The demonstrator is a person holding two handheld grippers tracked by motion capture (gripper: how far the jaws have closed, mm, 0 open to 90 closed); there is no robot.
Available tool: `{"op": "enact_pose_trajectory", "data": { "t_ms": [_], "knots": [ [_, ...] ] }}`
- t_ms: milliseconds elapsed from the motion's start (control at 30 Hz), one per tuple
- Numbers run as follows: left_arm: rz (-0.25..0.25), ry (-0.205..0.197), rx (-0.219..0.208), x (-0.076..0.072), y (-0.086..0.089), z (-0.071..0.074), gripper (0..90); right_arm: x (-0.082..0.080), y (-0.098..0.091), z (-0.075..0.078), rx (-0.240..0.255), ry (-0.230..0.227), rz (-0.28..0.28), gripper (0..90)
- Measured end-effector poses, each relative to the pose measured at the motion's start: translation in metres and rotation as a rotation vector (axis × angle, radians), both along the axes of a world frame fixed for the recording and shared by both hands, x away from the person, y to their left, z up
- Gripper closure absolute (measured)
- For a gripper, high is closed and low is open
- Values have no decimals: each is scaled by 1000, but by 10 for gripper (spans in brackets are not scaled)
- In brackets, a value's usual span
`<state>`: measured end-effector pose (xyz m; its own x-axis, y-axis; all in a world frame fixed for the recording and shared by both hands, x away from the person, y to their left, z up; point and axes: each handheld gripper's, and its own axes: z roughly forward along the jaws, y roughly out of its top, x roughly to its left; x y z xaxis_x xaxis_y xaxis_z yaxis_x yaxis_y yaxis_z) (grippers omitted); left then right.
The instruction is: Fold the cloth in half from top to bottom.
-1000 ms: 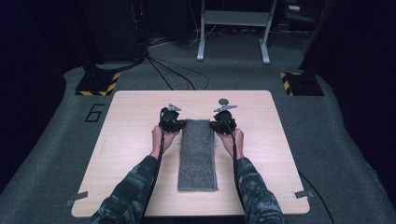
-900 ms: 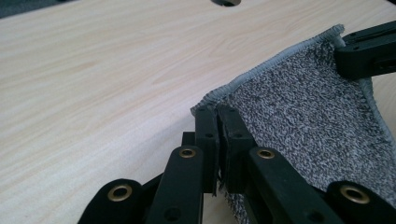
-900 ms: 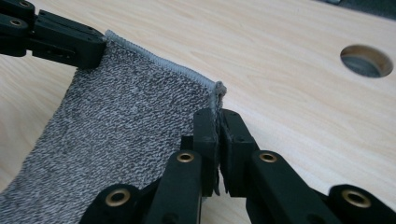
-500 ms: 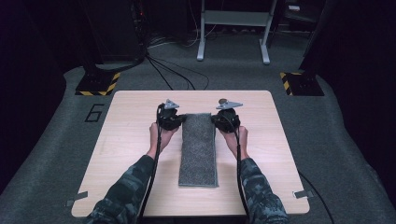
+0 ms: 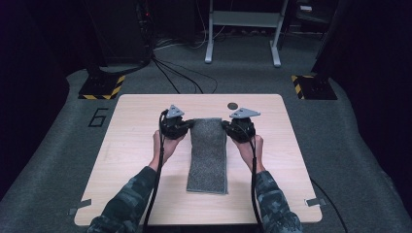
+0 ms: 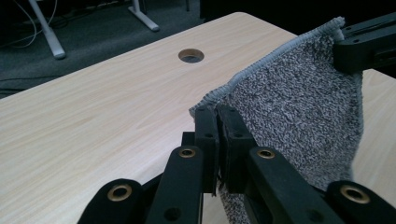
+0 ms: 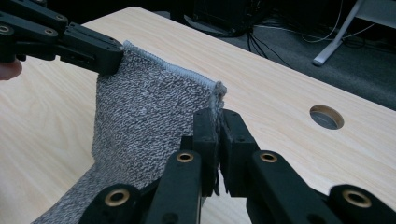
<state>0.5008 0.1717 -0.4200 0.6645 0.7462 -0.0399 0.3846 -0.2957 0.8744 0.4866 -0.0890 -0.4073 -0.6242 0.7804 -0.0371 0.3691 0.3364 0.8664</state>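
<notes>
The grey towel's near end lies on the table. Farther off, the left gripper and right gripper each pinch a far corner, lifted. Best to raise both evenly, keeping the hem taut.

The high view was soft and low in detail, with the counter lit evenly from overhead while the floor and background fell into near-black. Shadows on the counter were faint. Both gripper views were brighter and sharper: the towel weave read crisply, the nearest parts of the jaws were slightly blurred, and the far room was dim and soft.
</notes>
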Motion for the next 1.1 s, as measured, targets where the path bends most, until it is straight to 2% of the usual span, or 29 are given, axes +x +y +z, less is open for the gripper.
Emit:
{"op": "enact_pose_trajectory", "data": {
  "t_ms": [100,200,433,700,800,1100],
  "knots": [
    [-8,-13,6,-5,0,-1,870,-5,-1,-1,3,-1,1,858],
    [-13,-15,-2,-10,1,-1,870,-11,-2,0,13,-13,10,858],
    [-41,-12,-1,-22,2,-4,868,-27,-1,-3,20,-12,28,856],
    [-63,17,-2,-37,4,-12,866,-46,-2,-14,18,-1,49,855],
    [-69,43,-10,-41,4,-16,864,-52,-3,-19,18,6,54,855],
    [-95,82,12,-53,3,-30,854,-65,-11,-38,19,32,68,853]
  ]
}}
